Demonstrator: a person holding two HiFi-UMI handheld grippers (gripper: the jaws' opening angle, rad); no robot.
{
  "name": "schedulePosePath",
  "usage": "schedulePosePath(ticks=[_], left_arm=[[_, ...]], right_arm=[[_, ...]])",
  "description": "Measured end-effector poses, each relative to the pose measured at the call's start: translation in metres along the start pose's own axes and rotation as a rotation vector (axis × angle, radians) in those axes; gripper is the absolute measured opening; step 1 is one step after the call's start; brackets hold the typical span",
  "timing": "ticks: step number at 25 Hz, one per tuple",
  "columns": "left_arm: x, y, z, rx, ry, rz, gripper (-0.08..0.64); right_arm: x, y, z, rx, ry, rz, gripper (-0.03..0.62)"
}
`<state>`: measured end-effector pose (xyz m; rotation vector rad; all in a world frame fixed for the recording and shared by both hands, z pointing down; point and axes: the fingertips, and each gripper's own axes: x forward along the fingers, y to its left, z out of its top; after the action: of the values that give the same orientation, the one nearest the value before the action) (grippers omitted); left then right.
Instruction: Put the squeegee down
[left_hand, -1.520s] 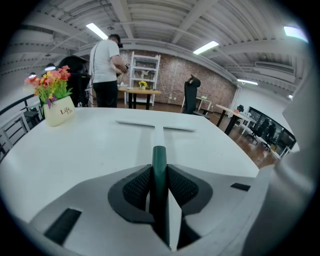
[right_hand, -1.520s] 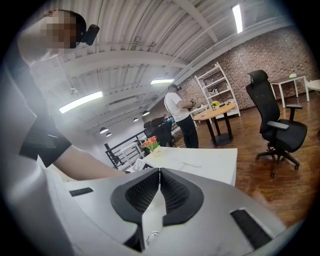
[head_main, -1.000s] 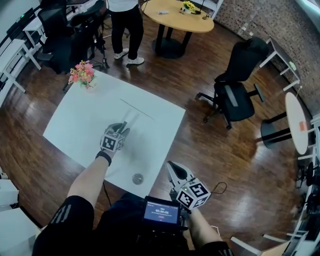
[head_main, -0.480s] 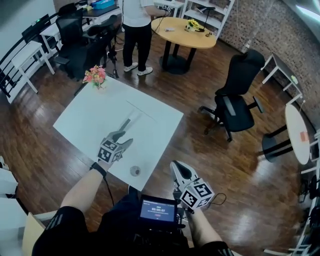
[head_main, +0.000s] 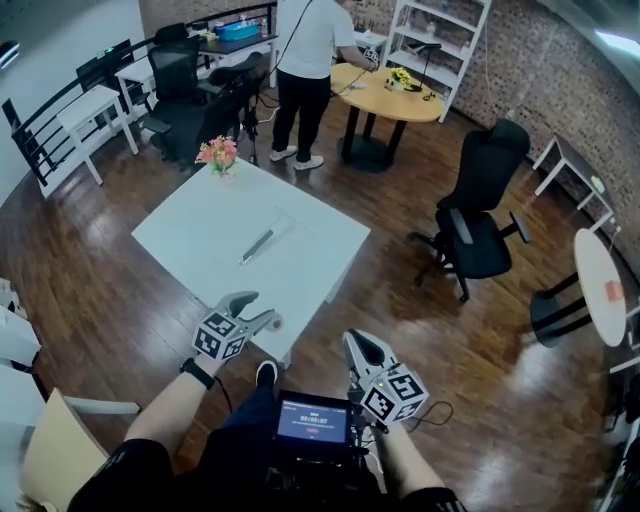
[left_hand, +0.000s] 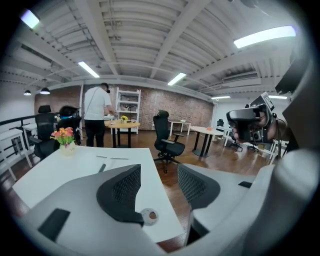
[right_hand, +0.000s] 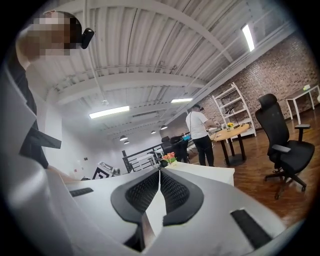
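The squeegee (head_main: 258, 245) lies flat on the white table (head_main: 200, 235), dark handle toward me and thin blade on the far side. It also shows in the left gripper view as the squeegee (left_hand: 102, 167) out on the tabletop. My left gripper (head_main: 256, 308) hangs over the table's near corner, well back from the squeegee; its jaws (left_hand: 159, 172) are opening with nothing between them. My right gripper (head_main: 352, 340) is off the table to the right, over the floor. In the right gripper view that gripper (right_hand: 160, 173) is shut, its pads meeting with nothing in them.
A small round disc (head_main: 272, 322) sits on the table's near corner. A vase of flowers (head_main: 218, 155) stands at the far corner. A black office chair (head_main: 475, 215) is to the right. A person (head_main: 305, 60) stands by a round wooden table (head_main: 390, 90) behind.
My left gripper has drawn back from the squeegee to the table's near corner and risen, its jaws wider. The squeegee stays on the table. The whole view has backed away from the table.
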<state>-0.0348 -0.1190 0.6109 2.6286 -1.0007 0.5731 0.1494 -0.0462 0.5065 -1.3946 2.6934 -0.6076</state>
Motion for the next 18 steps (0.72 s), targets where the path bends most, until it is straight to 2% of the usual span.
schedulePosePath(ticks=[3,7,10,13,18], left_arm=[[-0.024,-0.03,-0.006,-0.034,-0.026,-0.01,0.232],[-0.049,-0.057,-0.018,0.008,-0.025,-0.011,0.232],[-0.068,-0.07,-0.031,-0.033,-0.026,-0.024,0.232],[-0.084,-0.074,-0.04,-0.064,-0.042,-0.03,0.232],[-0.114,-0.064,-0.047,-0.057,-0.044,-0.038,0.239]], right_arm=[[-0.015,0.008,-0.002,-0.006,-0.003,0.009,0.029],[-0.025,0.012,-0.005,-0.001,0.001,-0.002,0.028],[-0.031,0.019,-0.01,-0.011,0.014,-0.021,0.028],[-0.031,0.026,-0.019,-0.024,0.034,-0.041,0.026],[-0.021,0.049,-0.03,-0.041,0.058,-0.046,0.025]])
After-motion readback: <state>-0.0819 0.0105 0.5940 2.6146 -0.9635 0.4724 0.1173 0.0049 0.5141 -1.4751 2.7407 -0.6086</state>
